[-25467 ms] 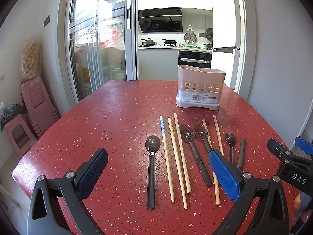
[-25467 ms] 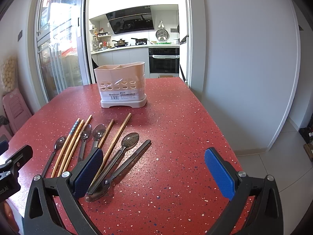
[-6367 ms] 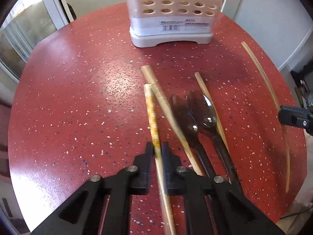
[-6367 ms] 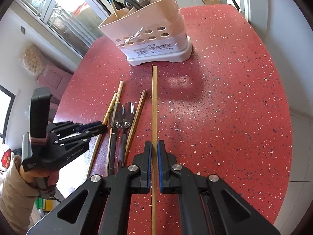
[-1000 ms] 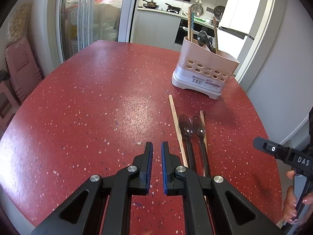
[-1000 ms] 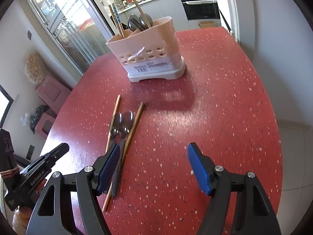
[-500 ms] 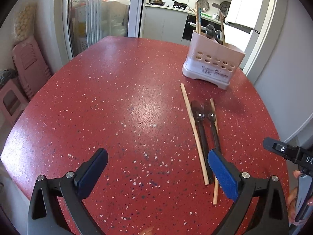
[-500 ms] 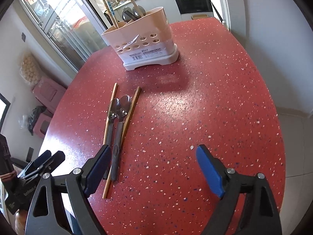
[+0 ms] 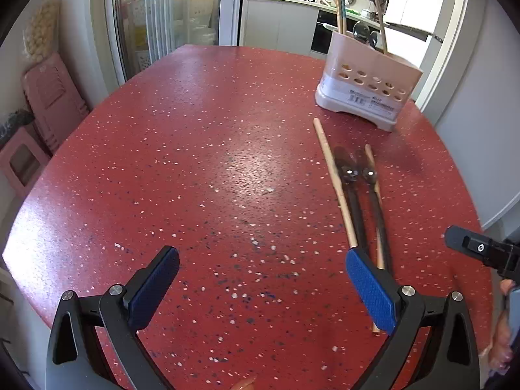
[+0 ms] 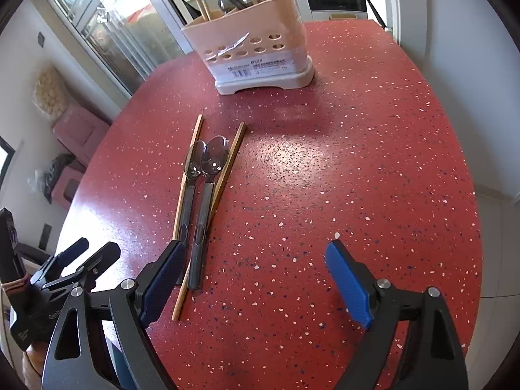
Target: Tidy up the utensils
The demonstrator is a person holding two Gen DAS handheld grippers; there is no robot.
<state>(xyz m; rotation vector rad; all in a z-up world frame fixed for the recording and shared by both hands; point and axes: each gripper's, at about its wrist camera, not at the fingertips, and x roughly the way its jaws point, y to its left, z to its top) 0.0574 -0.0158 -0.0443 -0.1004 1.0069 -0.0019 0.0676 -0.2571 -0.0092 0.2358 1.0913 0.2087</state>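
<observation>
Both the left gripper [image 9: 261, 278] and right gripper [image 10: 255, 274] hang wide apart and empty over the red table [image 9: 195, 162], apparently readying for the two spoons [image 10: 208, 175] and two chopsticks [image 10: 224, 175] lying before the caddy [image 10: 253, 52].

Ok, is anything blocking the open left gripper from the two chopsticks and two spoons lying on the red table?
Nothing visible: only bare red speckled table lies between the left gripper and the wooden chopsticks and dark-handled spoons.

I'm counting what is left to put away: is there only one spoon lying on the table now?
No, two spoons lie side by side on the red table, flanked by two chopsticks.
</observation>
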